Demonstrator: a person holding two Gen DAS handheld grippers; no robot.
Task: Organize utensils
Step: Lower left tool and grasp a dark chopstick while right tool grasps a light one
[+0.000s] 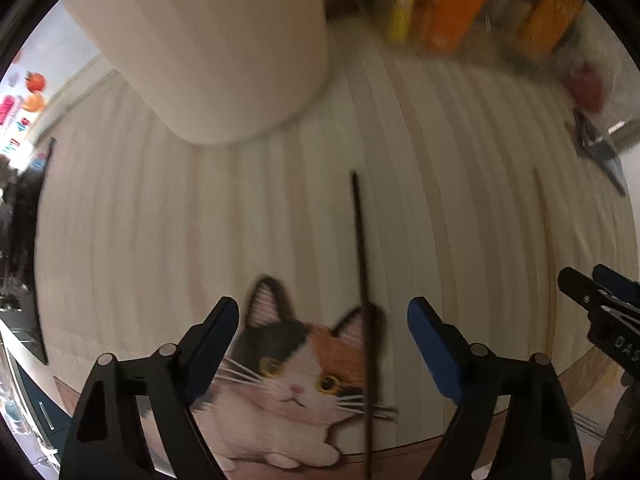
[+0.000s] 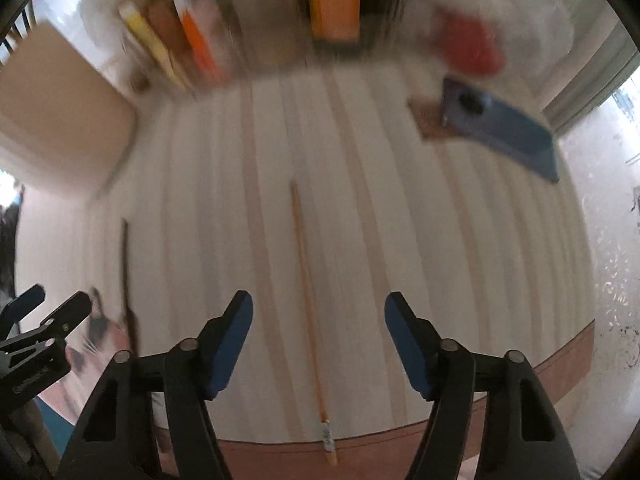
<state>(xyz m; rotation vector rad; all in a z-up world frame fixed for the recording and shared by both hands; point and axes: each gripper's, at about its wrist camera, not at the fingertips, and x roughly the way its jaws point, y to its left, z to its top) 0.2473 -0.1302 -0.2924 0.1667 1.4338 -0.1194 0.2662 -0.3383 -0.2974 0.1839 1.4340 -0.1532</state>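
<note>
A dark chopstick (image 1: 362,300) lies lengthwise on a striped cream placemat (image 1: 460,220) with a cat picture (image 1: 296,364). My left gripper (image 1: 322,320) hangs open over it, one finger on each side, pads not touching it. A light wooden chopstick (image 2: 308,300) lies on the same placemat (image 2: 440,240), between the fingers of my open right gripper (image 2: 319,308), pads also apart from it. In the right wrist view the dark chopstick (image 2: 127,280) and the left gripper (image 2: 60,298) show at the left. The right gripper (image 1: 586,276) shows at the left wrist view's right edge.
A tall cream container (image 1: 224,48) stands at the mat's far left, seen as well in the right wrist view (image 2: 56,128). Orange and yellow boxes (image 2: 332,0) line the back. A blue phone (image 2: 504,128) and a red item (image 2: 472,44) lie at the far right.
</note>
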